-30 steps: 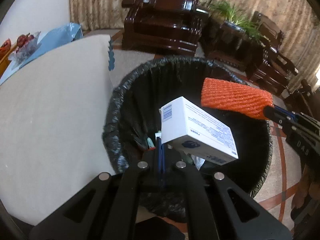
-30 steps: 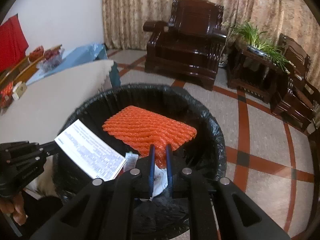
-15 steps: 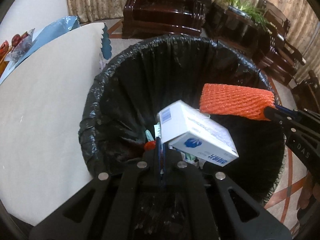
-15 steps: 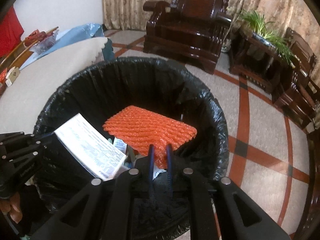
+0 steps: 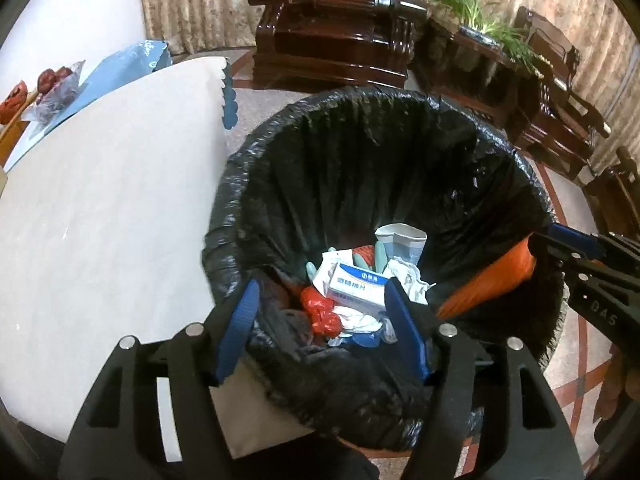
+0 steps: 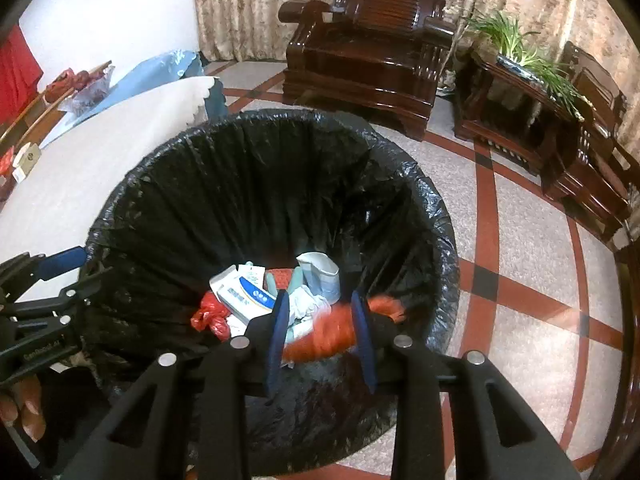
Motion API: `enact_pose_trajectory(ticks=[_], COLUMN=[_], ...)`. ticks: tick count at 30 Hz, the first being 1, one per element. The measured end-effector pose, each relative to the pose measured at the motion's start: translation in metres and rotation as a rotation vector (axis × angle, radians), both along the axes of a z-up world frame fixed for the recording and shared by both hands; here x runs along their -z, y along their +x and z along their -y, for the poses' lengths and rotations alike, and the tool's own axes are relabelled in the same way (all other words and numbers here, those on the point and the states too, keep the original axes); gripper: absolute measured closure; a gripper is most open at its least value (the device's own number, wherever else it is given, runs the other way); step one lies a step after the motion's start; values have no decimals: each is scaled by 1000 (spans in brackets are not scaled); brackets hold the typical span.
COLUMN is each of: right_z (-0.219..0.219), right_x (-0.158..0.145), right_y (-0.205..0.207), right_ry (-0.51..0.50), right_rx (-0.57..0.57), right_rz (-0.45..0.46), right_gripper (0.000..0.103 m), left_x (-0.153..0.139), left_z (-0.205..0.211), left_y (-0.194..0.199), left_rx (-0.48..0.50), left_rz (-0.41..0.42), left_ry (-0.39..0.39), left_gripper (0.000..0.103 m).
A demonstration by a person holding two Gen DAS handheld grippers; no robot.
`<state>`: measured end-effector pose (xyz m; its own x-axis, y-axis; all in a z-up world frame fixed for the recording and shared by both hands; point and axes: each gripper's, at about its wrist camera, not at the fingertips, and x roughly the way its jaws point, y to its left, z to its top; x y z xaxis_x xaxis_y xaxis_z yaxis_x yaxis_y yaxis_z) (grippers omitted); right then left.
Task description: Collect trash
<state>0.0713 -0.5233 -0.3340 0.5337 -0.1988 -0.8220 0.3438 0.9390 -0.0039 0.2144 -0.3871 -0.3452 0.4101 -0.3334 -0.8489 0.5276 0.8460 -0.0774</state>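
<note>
A bin lined with a black bag [image 5: 360, 152] [image 6: 240, 184] stands on the floor by the table. My left gripper [image 5: 320, 312] is open above its near rim. The white and blue box [image 5: 356, 288] [image 6: 246, 296] lies on the trash at the bottom, free of the fingers. My right gripper [image 6: 320, 316] is open over the bin. The orange foam net [image 6: 332, 330] [image 5: 488, 280] is blurred between and below its fingers, inside the bag against the wall. A paper cup [image 5: 400, 240] [image 6: 320, 272], a red wrapper [image 5: 318, 308] and crumpled tissue [image 5: 404, 276] also lie in the bin.
A table with a white cloth [image 5: 100, 208] [image 6: 80, 176] borders the bin on the left. Dark wooden armchairs [image 5: 332, 32] [image 6: 368, 40] and a plant stand [image 6: 516, 92] stand behind on the tiled floor [image 6: 520, 280].
Both grippers have opened. The box has dropped from the left gripper onto the trash. The orange net has left the right gripper's grip and sunk into the bin.
</note>
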Motion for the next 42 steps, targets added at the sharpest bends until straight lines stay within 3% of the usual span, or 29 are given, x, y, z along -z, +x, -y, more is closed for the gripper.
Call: enact_pose_trajectory(ticks=[3,8,10,14,19,21,24,27,30,38,42], right_z=[-8,-19,-24,-34,-60,-75,-96,-119,-145,-212,-247], right_x=[-8,-16,-24,-31,-53,-66,-84,-102,-121,-182,-219], right_y=[-3,4,3,-5,-31,-39,-50,-57,-62,-77,-87], right_ry=[-1,-18,-16,-4,-5,-23,-45,-48,-80,-169,-177], right_rx=[8,6,14,64,122,135,161,168,152,136,64], right_rz=[11,9,27,36,99,133,185,232,272,415,531], right_gripper=[61,59,58,51,30,18,9,7,6,6,6], left_x=[-9,-21,-27,-38,-62,-76,-99,-117,-141,-203,-234], left_z=[-7,-17,-25,-38,-70,-89,-121,-146,-166,-249,-292], left_y=[-3,-9,-11,-15,-29,-36,-43,-53,-70,-98,-112], left_rx=[-1,4,-6,-6,-22,-32,-65,-84,-103,-282,-384], left_rz=[16,40,52,71,130,151,152,182,286,432,540], left_ry=[-18,-30,-40,-44,-53,-83,-133,-156,-136,-166,-101], left_gripper=[30,28,23,21,12,9,6,6,5,5,5])
